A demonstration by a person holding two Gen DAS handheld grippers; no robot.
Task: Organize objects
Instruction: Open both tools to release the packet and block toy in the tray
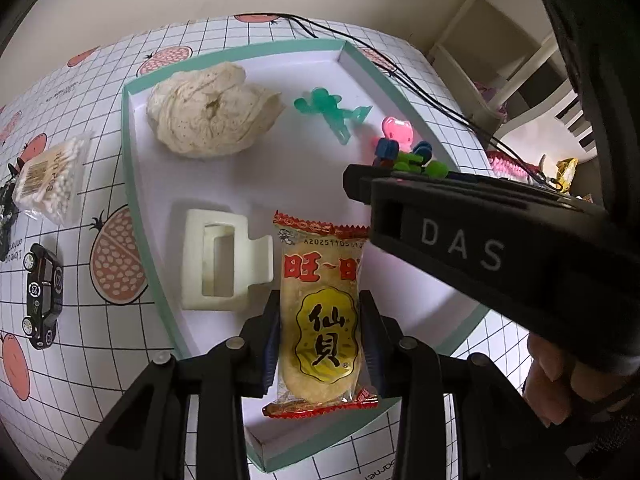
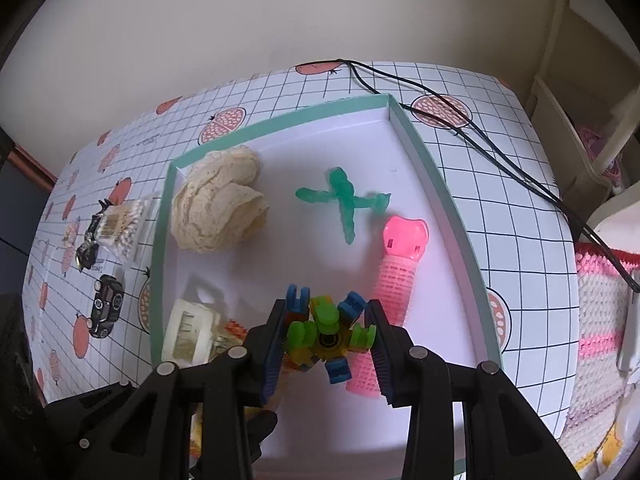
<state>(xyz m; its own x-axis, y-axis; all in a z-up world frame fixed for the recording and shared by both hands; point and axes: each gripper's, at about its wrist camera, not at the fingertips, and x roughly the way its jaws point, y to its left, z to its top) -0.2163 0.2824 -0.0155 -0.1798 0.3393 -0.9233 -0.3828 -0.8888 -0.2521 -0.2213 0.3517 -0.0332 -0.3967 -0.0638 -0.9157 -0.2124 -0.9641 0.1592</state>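
Observation:
My left gripper (image 1: 322, 344) is shut on a yellow rice cracker packet (image 1: 320, 316) with red crimped ends, held low over the near part of a white tray with a teal rim (image 1: 129, 152). In the right wrist view, my right gripper (image 2: 328, 338) is shut on a toy of green, blue and yellow blocks (image 2: 326, 330) above the same tray (image 2: 426, 172). In the left wrist view the right gripper's black body crosses the right side, and the block toy (image 1: 412, 160) shows just past it.
In the tray lie a cream cloth (image 1: 208, 112), a green plastic figure (image 1: 332, 114), a pink hair roller (image 2: 400, 272) and a white claw clip (image 1: 218, 260). Left of the tray are a bag of cotton swabs (image 1: 52, 180) and a black toy car (image 1: 42, 296). A black cable (image 2: 460, 128) runs behind.

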